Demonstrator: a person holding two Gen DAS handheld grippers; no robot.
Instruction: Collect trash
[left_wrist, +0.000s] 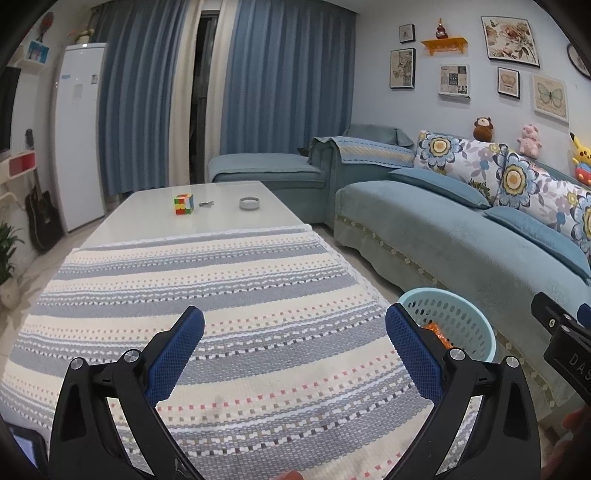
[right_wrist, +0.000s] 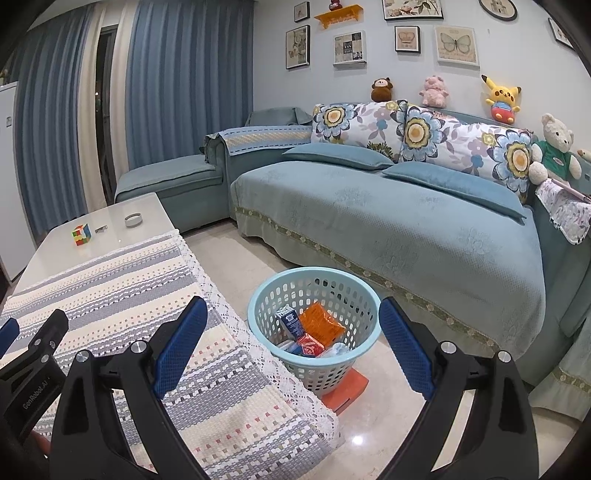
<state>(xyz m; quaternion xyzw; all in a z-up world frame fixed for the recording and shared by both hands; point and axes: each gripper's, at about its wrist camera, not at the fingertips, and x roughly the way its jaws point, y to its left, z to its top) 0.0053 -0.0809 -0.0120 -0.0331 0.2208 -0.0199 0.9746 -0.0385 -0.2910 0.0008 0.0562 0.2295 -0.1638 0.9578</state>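
A light blue perforated basket stands on the floor between the table and the sofa; it also shows in the left wrist view. Inside it lie an orange packet, a blue carton, a red box and other wrappers. My right gripper is open and empty, above and just in front of the basket. My left gripper is open and empty over the striped tablecloth, left of the basket.
On the white table beyond the cloth sit a colour cube, a small metal item and a round grey dish. A blue sofa with cushions and plush toys runs along the right. An orange object lies under the basket.
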